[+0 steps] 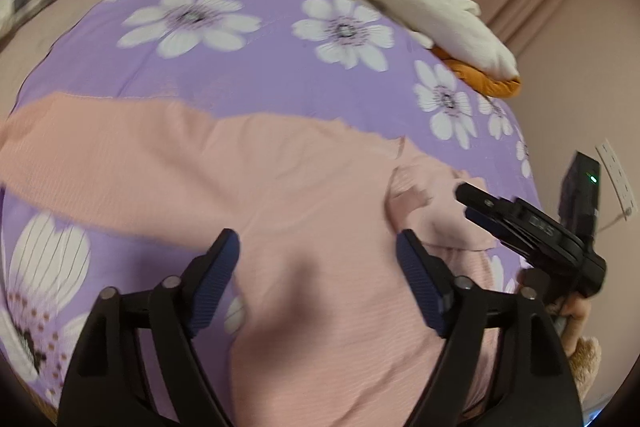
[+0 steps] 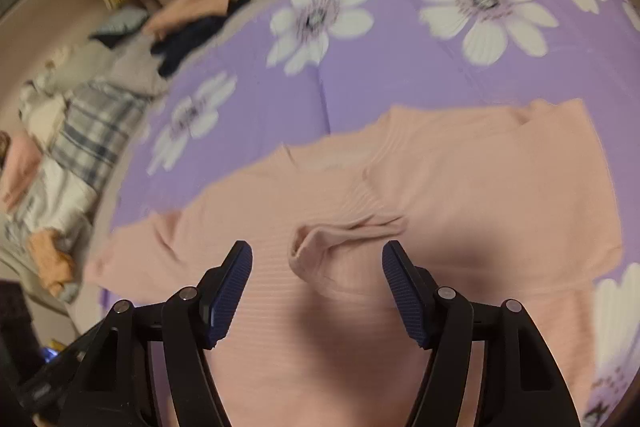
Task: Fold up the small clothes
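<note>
Pink ribbed sweater [image 2: 460,187] lies flat across the bed [image 2: 360,67]; its folded sleeve cuff [image 2: 312,255] sits just ahead of the right gripper [image 2: 317,285], jaws wide, empty; left gripper [image 1: 318,277] also wide.

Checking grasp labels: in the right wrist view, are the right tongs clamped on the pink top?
No, the right tongs stand open above the pink top, pads clear of it.
</note>
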`<state>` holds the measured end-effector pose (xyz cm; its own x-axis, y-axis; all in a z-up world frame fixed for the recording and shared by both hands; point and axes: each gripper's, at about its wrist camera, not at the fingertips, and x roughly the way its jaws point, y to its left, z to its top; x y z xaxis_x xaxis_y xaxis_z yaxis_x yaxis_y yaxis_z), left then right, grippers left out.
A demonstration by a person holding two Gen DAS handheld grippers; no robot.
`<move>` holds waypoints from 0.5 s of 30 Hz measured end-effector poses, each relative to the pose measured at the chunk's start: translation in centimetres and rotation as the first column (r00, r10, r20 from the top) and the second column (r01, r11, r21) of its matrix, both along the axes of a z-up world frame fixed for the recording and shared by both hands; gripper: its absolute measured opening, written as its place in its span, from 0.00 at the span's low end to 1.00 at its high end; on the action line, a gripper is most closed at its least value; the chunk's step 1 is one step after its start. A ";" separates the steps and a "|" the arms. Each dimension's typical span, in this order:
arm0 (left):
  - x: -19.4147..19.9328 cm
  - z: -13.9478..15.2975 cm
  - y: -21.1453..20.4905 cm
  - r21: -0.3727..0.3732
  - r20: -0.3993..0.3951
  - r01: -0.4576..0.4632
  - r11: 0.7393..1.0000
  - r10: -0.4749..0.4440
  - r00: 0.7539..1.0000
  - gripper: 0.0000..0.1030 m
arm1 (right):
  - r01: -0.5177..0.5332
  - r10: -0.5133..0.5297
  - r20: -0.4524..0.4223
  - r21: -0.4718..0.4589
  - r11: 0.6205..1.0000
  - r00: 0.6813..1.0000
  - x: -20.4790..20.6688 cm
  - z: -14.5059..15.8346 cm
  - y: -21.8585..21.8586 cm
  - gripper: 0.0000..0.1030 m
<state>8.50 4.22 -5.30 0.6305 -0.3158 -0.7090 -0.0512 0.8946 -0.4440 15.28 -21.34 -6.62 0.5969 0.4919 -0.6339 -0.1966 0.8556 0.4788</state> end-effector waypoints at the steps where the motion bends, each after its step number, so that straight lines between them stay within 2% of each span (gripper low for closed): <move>1: 0.6 0.3 -0.7 0.004 0.011 0.022 1.000 -0.022 1.000 0.83 | 0.034 -0.034 0.008 0.013 0.999 0.999 -0.5 0.3 -1.3 0.66; 5: 3.6 0.9 -4.4 0.041 0.034 0.121 0.992 -0.123 0.992 0.83 | 0.171 -0.172 0.009 0.044 0.984 0.985 -2.3 0.4 -5.9 0.66; 8: 6.2 0.3 -8.0 0.082 0.031 0.203 0.976 -0.206 0.978 0.83 | 0.283 -0.282 -0.016 0.046 0.958 0.959 -3.8 -0.6 -9.5 0.66; 13: 9.5 -1.7 -12.7 0.172 0.005 0.305 0.937 -0.310 0.951 0.81 | 0.345 -0.342 -0.064 0.047 0.937 0.937 -4.9 -2.1 -12.4 0.66; 15: 10.5 -3.0 -14.2 0.212 -0.029 0.340 0.916 -0.342 0.939 0.78 | 0.364 -0.360 -0.073 0.044 0.930 0.930 -5.3 -2.7 -13.4 0.66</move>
